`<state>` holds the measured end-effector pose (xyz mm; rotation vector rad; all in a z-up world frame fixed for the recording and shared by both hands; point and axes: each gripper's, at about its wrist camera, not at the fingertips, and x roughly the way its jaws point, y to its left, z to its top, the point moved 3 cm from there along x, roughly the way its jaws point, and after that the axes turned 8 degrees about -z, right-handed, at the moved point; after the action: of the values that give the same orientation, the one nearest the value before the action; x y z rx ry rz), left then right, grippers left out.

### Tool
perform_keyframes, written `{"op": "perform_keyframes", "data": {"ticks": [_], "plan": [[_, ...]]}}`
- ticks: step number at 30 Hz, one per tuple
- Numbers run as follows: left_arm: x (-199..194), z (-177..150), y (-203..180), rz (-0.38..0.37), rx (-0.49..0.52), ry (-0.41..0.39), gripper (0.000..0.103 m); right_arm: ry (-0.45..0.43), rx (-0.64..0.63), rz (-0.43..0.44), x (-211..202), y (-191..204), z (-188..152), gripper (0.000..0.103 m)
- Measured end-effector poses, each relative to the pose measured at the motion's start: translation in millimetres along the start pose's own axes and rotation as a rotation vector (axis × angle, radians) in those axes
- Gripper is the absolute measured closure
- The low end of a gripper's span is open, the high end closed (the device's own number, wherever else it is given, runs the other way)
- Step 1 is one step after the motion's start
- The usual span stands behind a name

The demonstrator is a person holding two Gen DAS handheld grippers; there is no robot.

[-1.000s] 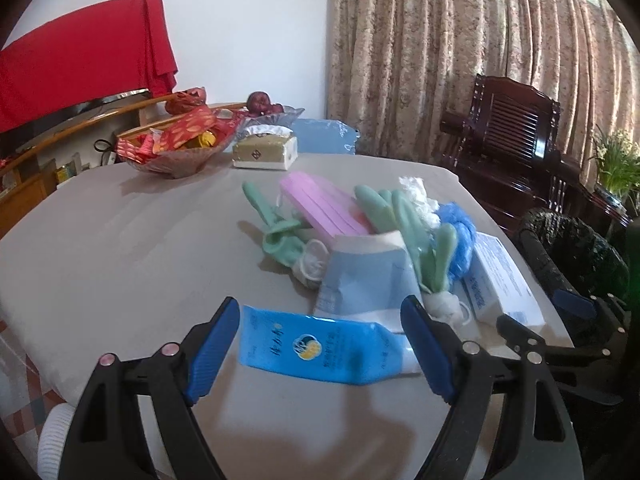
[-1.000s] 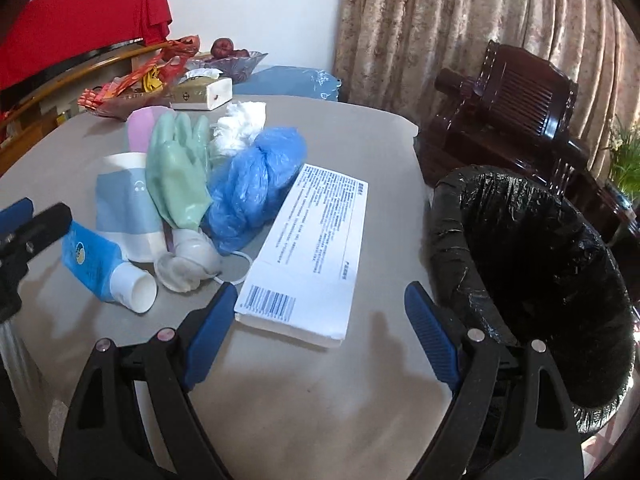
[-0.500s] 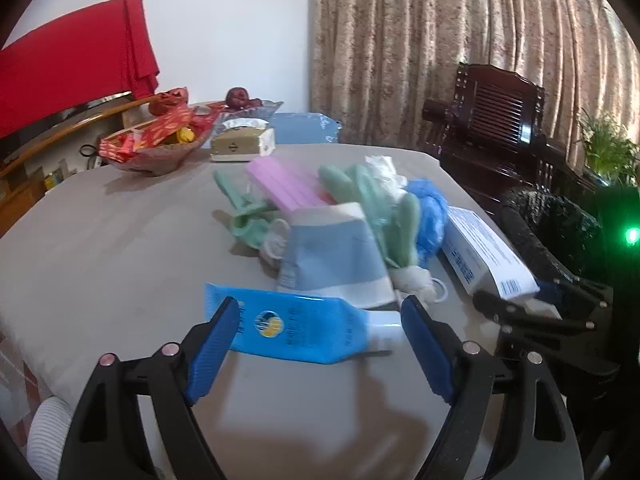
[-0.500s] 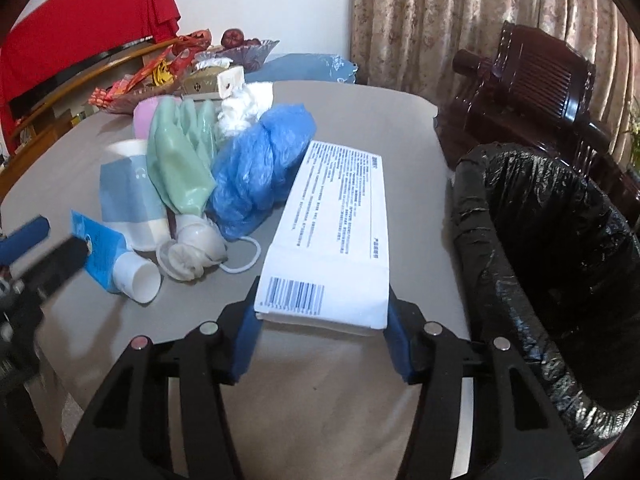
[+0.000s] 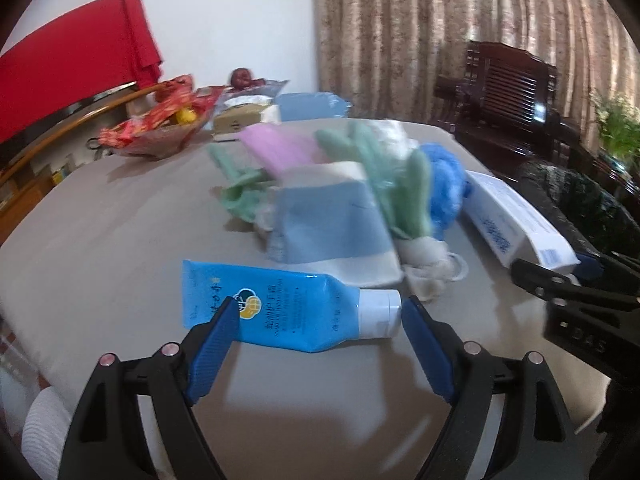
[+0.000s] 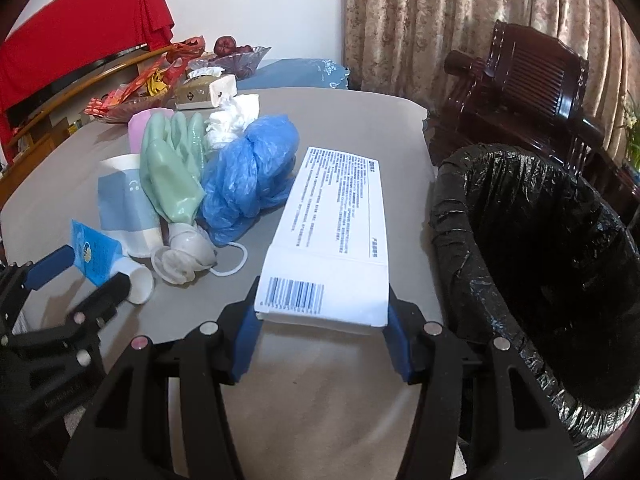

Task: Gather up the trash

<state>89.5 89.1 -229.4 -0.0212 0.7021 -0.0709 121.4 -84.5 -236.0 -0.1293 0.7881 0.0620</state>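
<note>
Trash lies in a heap ahead of both jaws on the grey table. Our right gripper has its jaws closed in on the near end of the white box, both blue pads touching its sides. Just to the right of those jaws stands the bin with a black liner. Our left gripper holds its jaws wide apart around the blue tube, which lies crosswise between the pads; we cannot tell whether either pad touches it. Beyond the tube sit a paper cup, green gloves and a blue plastic bag.
</note>
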Motion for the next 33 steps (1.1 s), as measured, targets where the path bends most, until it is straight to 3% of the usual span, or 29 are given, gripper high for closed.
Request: {"op": "perform_keyframes", "data": {"ticks": [2,5,7,19,29,33], "plan": [[-4,0,12,0.026,-0.027,0.007,0.021,-0.002,-0.009,0.005,0,3,0,0.051],[-11,0,33,0.128,-0.07,0.02,0.021,-0.01,-0.019,0.012,-1,7,2,0.051],[-16,0,51,0.171,-0.144,0.022,0.022,-0.009,-0.017,0.016,-1,9,2,0.051],[-11,7,46,0.133,-0.16,-0.001,0.022,0.002,-0.018,0.015,3,10,2,0.051],[-42,26,23,0.032,-0.14,-0.069,0.022,0.006,-0.008,0.021,5,6,1,0.051],[-34,27,13,0.013,-0.123,-0.056,0.022,-0.007,-0.001,0.018,2,2,5,0.051]]}}
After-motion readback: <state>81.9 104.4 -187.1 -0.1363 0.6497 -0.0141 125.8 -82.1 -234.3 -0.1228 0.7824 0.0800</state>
